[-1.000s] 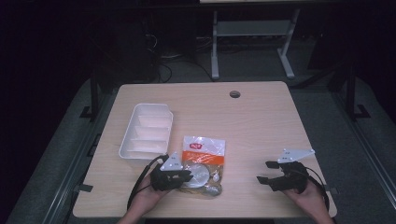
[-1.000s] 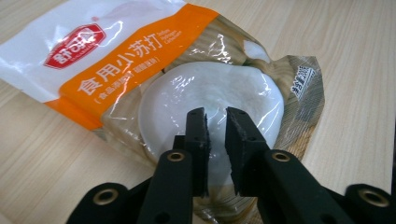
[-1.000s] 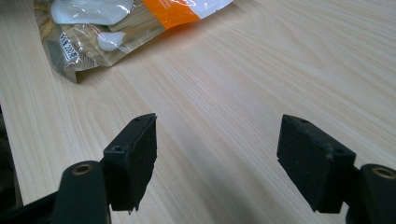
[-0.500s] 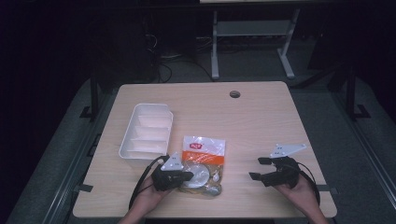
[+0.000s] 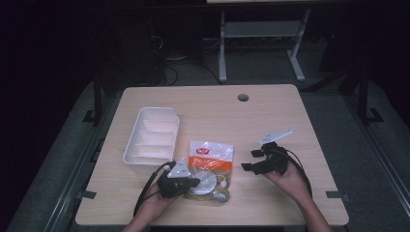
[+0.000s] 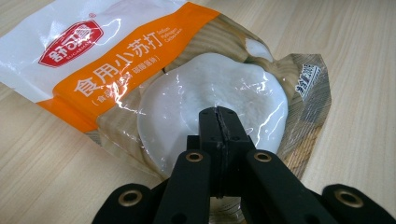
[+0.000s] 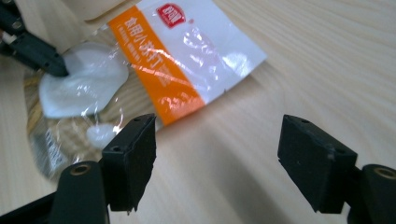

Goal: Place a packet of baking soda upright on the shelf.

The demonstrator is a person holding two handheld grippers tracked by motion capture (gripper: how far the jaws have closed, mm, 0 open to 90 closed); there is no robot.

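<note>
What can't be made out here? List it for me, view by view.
- High view: the print on the bag is too small to read.
- Left gripper view: the shut left tongs cover the bag's near edge, so whether they pinch the plastic or just press on it cannot be told.
- Right gripper view: the bag's lower end is cut off by the left edge and the open right tongs.
- High view: the tray compartments are washed out white.
</note>
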